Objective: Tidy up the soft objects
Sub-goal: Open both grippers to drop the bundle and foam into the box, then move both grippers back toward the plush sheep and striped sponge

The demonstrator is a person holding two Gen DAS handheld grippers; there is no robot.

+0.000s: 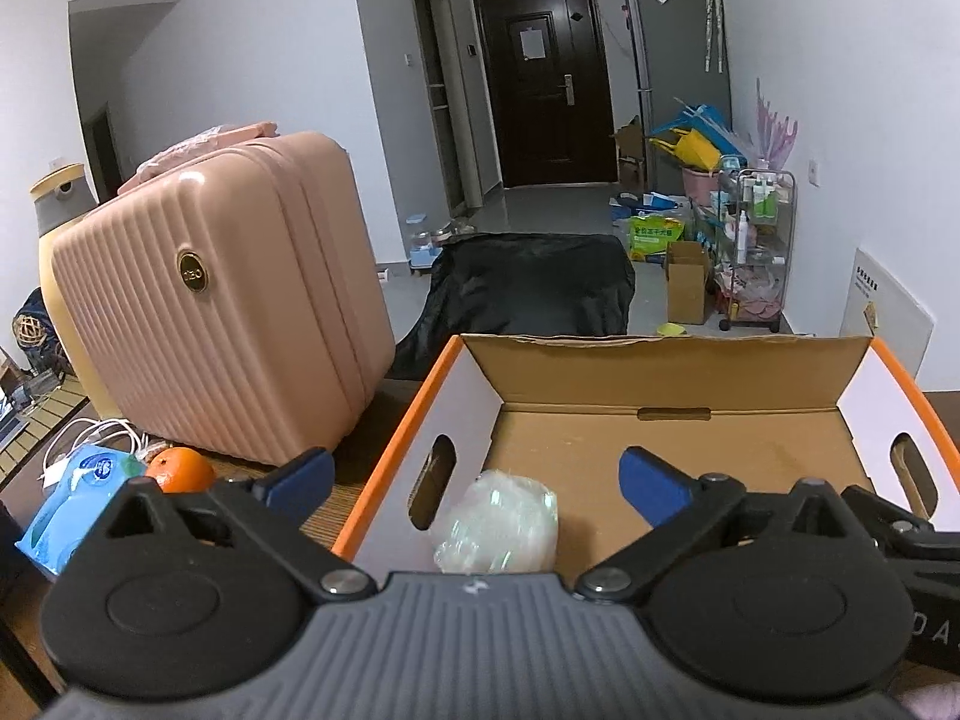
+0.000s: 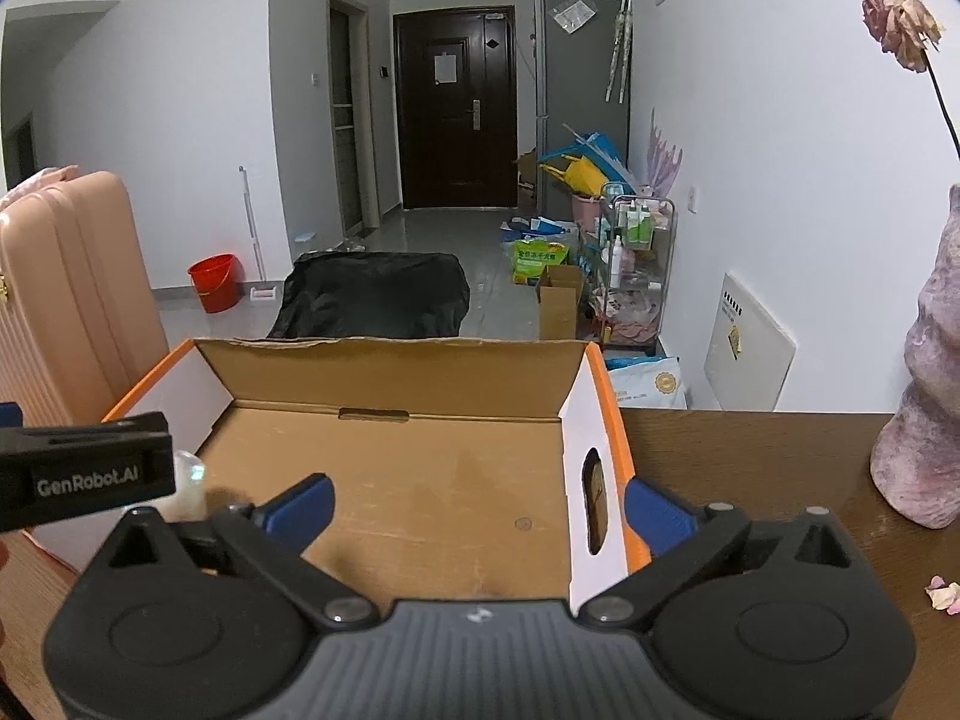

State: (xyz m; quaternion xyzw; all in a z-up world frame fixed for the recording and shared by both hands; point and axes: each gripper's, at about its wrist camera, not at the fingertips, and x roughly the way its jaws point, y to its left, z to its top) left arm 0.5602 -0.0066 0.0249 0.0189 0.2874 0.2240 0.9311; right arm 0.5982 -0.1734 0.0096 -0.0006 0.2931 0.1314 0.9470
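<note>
- We see the left hand-held gripper (image 1: 474, 474) with its jaws spread wide and nothing held; a soft clear-wrapped pack (image 1: 497, 525) lies between the blue pads but free of them, at lower centre of the left view.
- The pack rests on the floor of the box (image 1: 660, 450), close to its left wall (just beside the oval handle cut-out), so we judge this item already put away.
- The right hand-held gripper (image 2: 477, 507) is also wide open and empty; its right pad sits outside the box's right wall, its left pad over the box floor.
- The rest of the box floor shows bare cardboard, so there is room for more.
- Still out on the worktop (image 1: 354, 450) at lower left of the left view: a blue tissue pack (image 1: 78, 498), which we take to be a soft item left to collect, and an orange (image 1: 180, 469) beside it (probably not part of the job).
- We judge the task partly done: one item is in and at least one is still outside.
</note>
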